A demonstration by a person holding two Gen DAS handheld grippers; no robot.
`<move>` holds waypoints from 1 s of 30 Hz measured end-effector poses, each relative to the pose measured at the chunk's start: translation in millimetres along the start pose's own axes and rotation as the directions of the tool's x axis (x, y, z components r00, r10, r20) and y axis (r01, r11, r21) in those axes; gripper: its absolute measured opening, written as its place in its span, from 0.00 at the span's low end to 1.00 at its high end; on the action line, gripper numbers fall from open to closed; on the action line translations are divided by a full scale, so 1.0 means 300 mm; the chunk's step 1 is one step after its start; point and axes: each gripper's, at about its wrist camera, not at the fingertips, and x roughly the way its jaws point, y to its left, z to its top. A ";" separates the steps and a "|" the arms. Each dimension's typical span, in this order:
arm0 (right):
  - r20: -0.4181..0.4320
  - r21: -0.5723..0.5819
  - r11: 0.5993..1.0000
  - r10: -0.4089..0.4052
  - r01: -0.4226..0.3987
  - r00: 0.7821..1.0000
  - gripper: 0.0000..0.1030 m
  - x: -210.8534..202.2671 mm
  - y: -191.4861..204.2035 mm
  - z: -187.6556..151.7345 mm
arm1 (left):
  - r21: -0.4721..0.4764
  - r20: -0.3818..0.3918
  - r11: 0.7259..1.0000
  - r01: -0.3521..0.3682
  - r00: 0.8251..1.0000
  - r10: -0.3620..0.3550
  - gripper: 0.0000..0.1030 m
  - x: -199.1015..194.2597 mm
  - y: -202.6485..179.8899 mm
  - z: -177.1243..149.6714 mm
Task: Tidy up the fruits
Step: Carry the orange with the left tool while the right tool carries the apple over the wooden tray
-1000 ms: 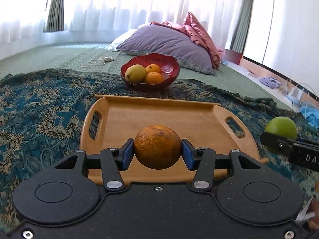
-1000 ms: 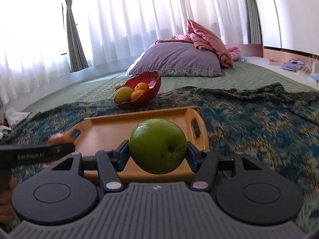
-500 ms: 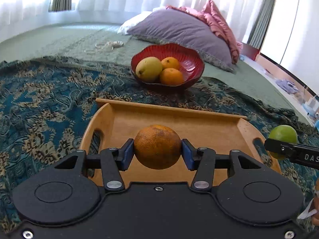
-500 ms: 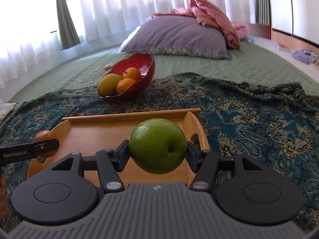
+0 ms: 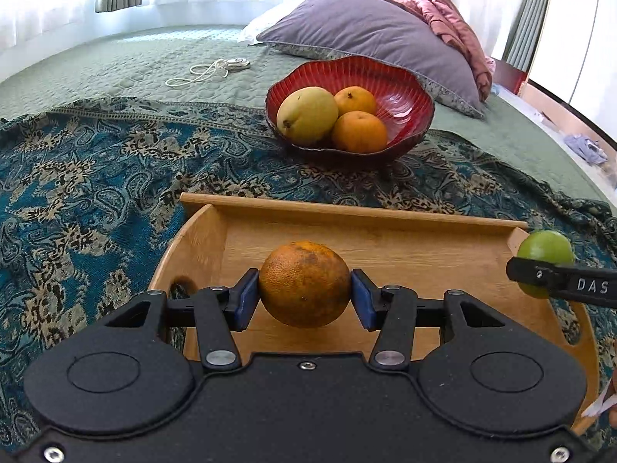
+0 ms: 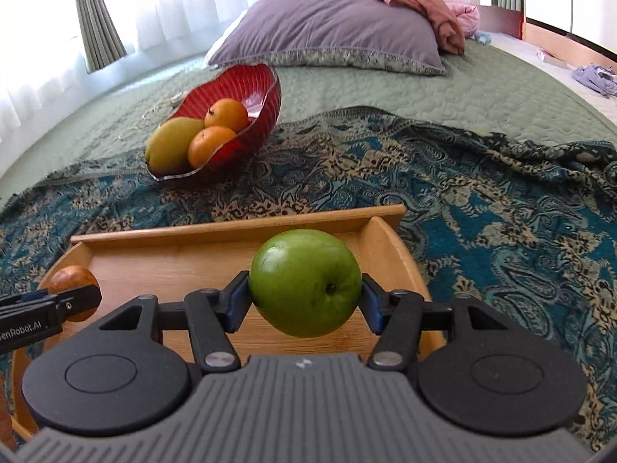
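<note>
- Two tools show here, and each one holds a fruit.
- The left tool [image 5: 304,295] squeezes a brown-spotted orange [image 5: 304,283] between its blue pads [image 5: 243,299].
- That orange hangs over the near part of the wooden tray [image 5: 385,239], on its left side.
- The right tool [image 6: 304,301] squeezes a green apple [image 6: 304,281] between its own blue pads [image 6: 236,303].
- The apple hangs over the right part of the same tray [image 6: 173,258].
- From the left camera, the apple [image 5: 545,258] peeks out at the right end of the tray, held in the right tool [image 5: 559,283].
- From the right camera, the spotted orange [image 6: 73,287] peeks out at the left end of the tray, held in the left tool [image 6: 50,308].
- The tray floor looks bare where it can be seen.
- A red bowl [image 5: 397,92] sits past the far side of the tray, a little apart from it.
- In the bowl lie a yellow mango [image 5: 306,114] and two small oranges [image 5: 358,131].
- The mango touches both small oranges.
- Tray and bowl rest on a blue patterned blanket [image 5: 88,177].
- The blanket lies on a bed with a green cover [image 5: 127,65].
- A big purple pillow [image 5: 370,34] lies behind the bowl, with a pink cloth [image 5: 447,19] on top of it.
- A white cord [image 5: 208,71] lies on the green cover, left of the bowl.
</note>
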 end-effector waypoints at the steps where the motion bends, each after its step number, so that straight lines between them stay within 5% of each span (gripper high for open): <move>1: -0.007 -0.002 1.000 -0.002 0.002 1.000 0.60 0.012 0.003 -0.002 | 0.002 -0.001 1.000 -0.003 1.000 0.003 0.47 0.006 0.001 0.000; 30: -0.046 -0.010 1.000 -0.012 0.012 0.999 0.61 0.069 0.013 -0.028 | 0.035 0.003 0.999 -0.023 1.000 0.023 0.47 0.028 -0.009 -0.012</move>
